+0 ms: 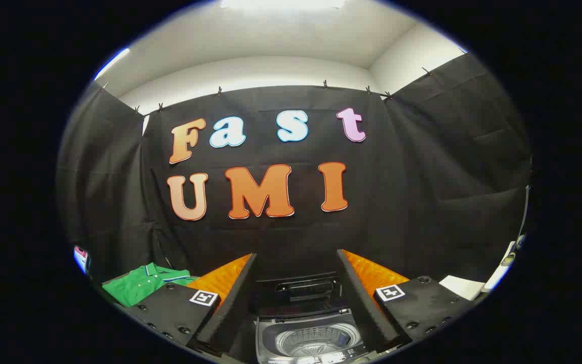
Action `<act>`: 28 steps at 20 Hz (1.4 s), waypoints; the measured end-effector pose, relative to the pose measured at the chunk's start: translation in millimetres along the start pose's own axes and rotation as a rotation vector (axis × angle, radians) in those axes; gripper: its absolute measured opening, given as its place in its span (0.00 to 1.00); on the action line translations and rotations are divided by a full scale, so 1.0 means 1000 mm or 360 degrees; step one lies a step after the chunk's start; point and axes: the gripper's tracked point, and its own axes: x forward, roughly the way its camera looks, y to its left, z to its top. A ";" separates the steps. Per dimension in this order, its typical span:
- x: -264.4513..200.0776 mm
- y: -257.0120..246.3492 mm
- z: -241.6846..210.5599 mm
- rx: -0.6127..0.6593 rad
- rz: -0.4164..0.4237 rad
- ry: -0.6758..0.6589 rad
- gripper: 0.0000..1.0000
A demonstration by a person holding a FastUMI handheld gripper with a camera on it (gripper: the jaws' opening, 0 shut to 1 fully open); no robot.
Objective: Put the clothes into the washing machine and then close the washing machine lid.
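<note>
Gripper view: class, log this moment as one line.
claw: open, empty | washing machine: lid up, drum between fingers | green shirt: beside machine, not loaded

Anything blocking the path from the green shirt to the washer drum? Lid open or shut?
Nothing visible blocks it. The washing machine sits between the fingers of the open, empty tool; its lid is raised and the drum exposed. The green shirt lies off to the left, beyond the left finger.

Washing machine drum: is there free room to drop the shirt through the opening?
The washing machine drum looks bare, lid raised behind it, directly between the open gripper jaws. Left of the fingers, the green shirt occupies its spot.
</note>
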 end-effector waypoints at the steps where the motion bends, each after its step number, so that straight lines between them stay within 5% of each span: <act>1: 0.000 0.001 0.000 -0.0002 0.0001 -0.0001 0.98; 22: 0.008 0.014 0.007 0.0013 -0.0033 -0.0022 0.98; 28: 0.023 0.085 0.024 0.0064 0.0174 -0.0057 0.98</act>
